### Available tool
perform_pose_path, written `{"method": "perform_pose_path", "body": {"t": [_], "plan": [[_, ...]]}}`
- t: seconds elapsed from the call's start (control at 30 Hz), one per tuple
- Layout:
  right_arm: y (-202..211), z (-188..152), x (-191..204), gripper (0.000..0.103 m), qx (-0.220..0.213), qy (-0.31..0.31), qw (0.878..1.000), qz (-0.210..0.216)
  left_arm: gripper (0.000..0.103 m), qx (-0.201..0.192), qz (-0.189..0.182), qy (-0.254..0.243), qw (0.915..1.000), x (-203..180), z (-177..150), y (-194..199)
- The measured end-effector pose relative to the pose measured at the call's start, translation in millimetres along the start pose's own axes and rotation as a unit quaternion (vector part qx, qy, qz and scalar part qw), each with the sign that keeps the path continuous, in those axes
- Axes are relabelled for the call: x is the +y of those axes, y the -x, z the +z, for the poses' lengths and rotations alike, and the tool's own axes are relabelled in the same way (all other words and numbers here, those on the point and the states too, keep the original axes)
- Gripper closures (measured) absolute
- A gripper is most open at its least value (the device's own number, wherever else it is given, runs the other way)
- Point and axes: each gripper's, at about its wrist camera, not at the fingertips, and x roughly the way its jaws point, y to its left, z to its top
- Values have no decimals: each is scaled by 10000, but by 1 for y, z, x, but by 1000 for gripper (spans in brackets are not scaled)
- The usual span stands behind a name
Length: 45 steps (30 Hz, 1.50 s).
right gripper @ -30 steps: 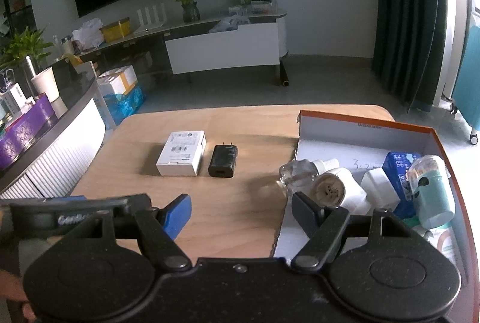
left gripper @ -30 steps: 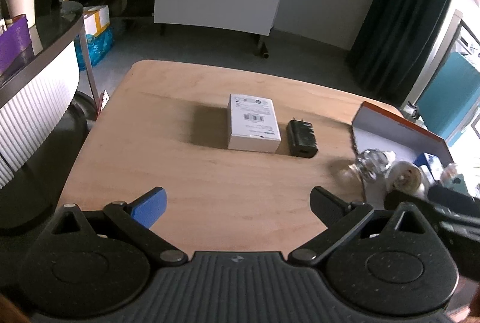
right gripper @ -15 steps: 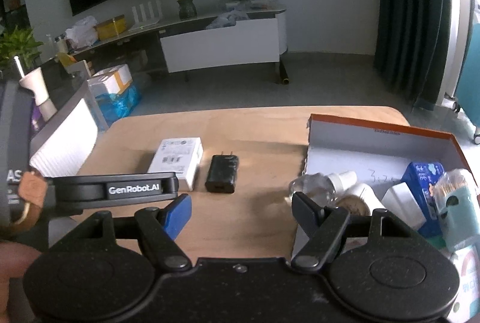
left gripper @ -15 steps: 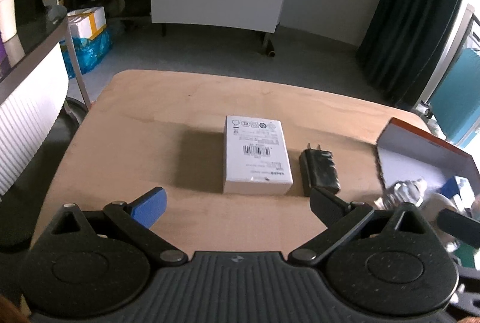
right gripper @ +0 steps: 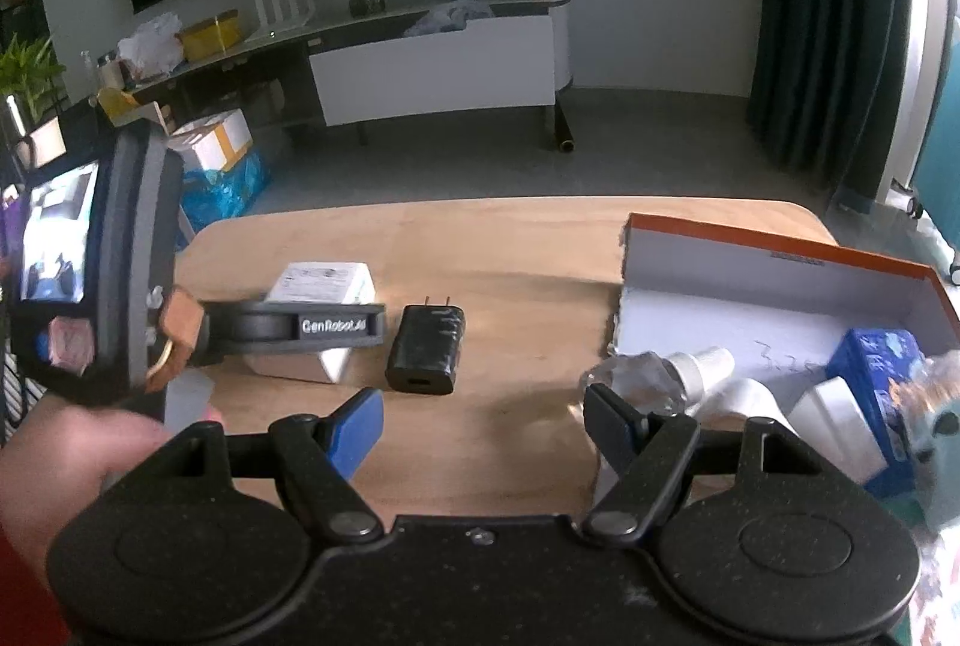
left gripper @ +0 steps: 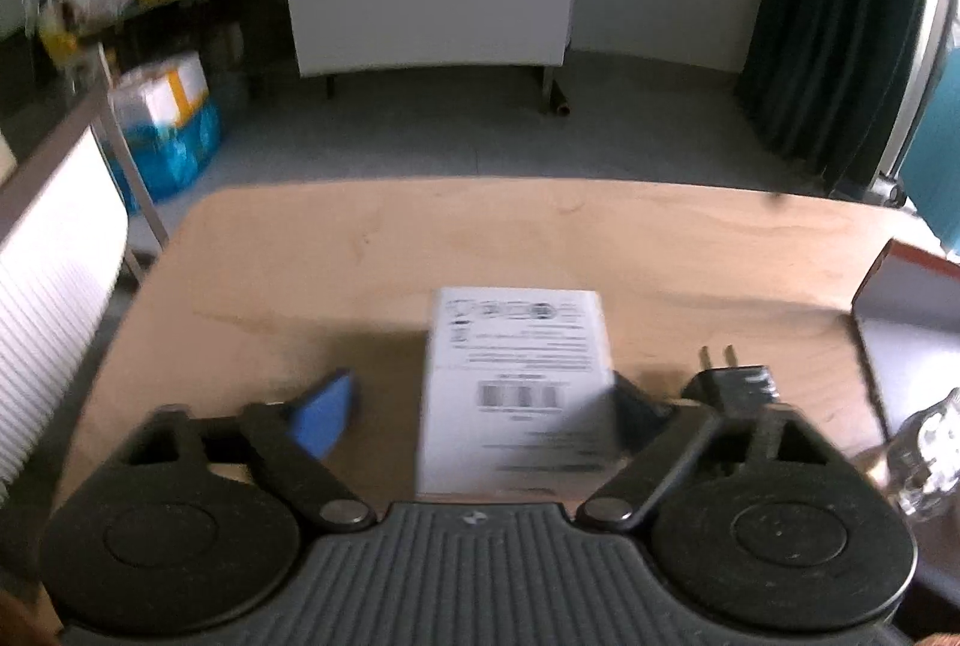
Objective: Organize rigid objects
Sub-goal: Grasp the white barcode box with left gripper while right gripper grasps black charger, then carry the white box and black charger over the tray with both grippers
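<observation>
A white labelled box lies flat on the wooden table. My left gripper straddles it and its jaws are closing. The black finger is at the box's right edge, while a gap still shows between the blue pad and the left edge. A black plug charger lies just right of the box. In the right wrist view the box is partly hidden behind the left tool's labelled body, with the charger beside it. My right gripper hovers open over bare table, holding nothing.
An orange-rimmed cardboard box at the table's right holds a blue packet, white items and a teal object. A clear bottle pokes over its near corner. A person's hand holds the left tool. Beyond the table are the floor and a low cabinet.
My left gripper moved forward and down until the white box sat between its fingers, and the jaws narrowed. The left tool came into the right wrist view. My right gripper edged forward, still open.
</observation>
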Motion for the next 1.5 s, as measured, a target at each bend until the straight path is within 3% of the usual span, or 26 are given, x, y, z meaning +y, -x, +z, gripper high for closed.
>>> {"method": "perform_pose_path", "body": {"t": [0.03, 0.17, 0.3, 0.37, 0.47, 0.5, 0.53, 0.57, 0.77, 1.0, 1.5], "plan": [[-6, 2, 2, 16, 52, 6, 10000, 32, 44, -61, -58, -7, 10000, 3, -2, 4], [-29, 11, 11, 16, 204, 74, 9997, 107, 44, -6, -333, 300, 9990, 23, -7, 18], [-57, 19, 16, 23, 328, 99, 9994, -49, 44, -104, -369, 420, 9984, 38, -17, 42], [-70, 22, 16, 33, 440, -23, 9990, 15, 44, -159, -363, 466, 9981, 43, -23, 54], [-79, 24, 23, 36, 371, 169, 9991, -130, 44, -156, -386, 644, 9971, 47, -28, 61], [-80, 25, 26, 42, 369, 273, 9988, -141, 44, -145, -385, 673, 9969, 48, -31, 63], [-78, 25, 28, 59, 359, 327, 9988, -73, 44, -139, -383, 686, 9968, 47, -33, 65], [-77, 24, 30, 60, 387, 346, 9986, -95, 44, -125, -389, 712, 9966, 47, -30, 60], [-47, 11, 32, 60, 237, 378, 9990, 77, 44, -149, -364, 841, 9957, 47, -33, 69], [16, 0, 37, 60, -64, 387, 9987, 339, 44, -256, -432, 842, 9952, 41, -40, 100], [107, -40, 35, 60, -417, 258, 9983, 331, 44, -475, -498, 673, 9954, 27, -65, 164]]}}
